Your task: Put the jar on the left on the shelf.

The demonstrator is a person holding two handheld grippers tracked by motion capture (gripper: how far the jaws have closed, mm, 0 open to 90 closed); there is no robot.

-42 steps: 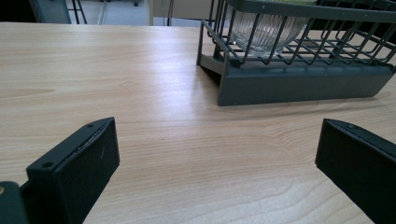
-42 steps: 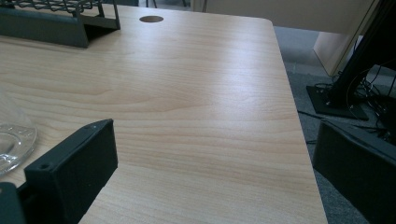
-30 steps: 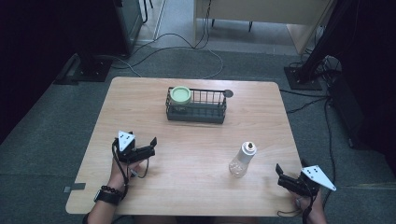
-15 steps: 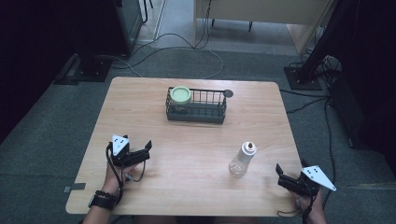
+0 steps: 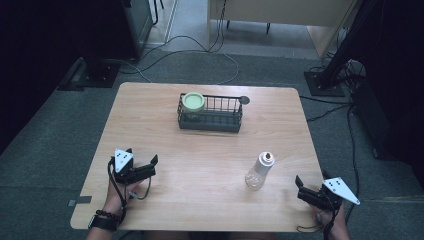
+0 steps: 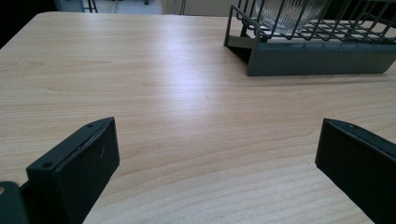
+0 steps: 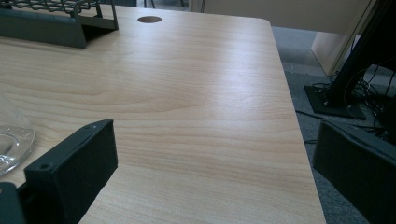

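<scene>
- The left gripper has drifted toward the lower left of the high view over the last second; it now sits near the table's front-left edge with the wrist drawn back.
- The right gripper has not moved: it rests at the lower right, by the front-right corner.
- Both claws stand wide apart and hold nothing; in each gripper view only bare wood lies between the jaws.
- The bottle, clear with a pale cap, stands upright right of centre in the lower half of the high view, near the right gripper and apart from it. Its glassy base shows at the left edge of the right gripper view.
- Judged from this, no grasp has begun. The left hand's retreat suggests the right gripper is the one placed to take the bottle.
- The wire basket sits in the upper middle of the high view, well apart from both grippers. A green-lidded jar stands in its left end; the rest looks empty.
- In the left gripper view the basket fills the upper right, with ribbed glass behind its wires.
- A dark round hole lies in the tabletop, just right of the basket.
- Nothing stands between the right gripper and the bottle, or between bottle and basket. The bottle looks tall and narrow, so a sideways knock could tip it.
</scene>
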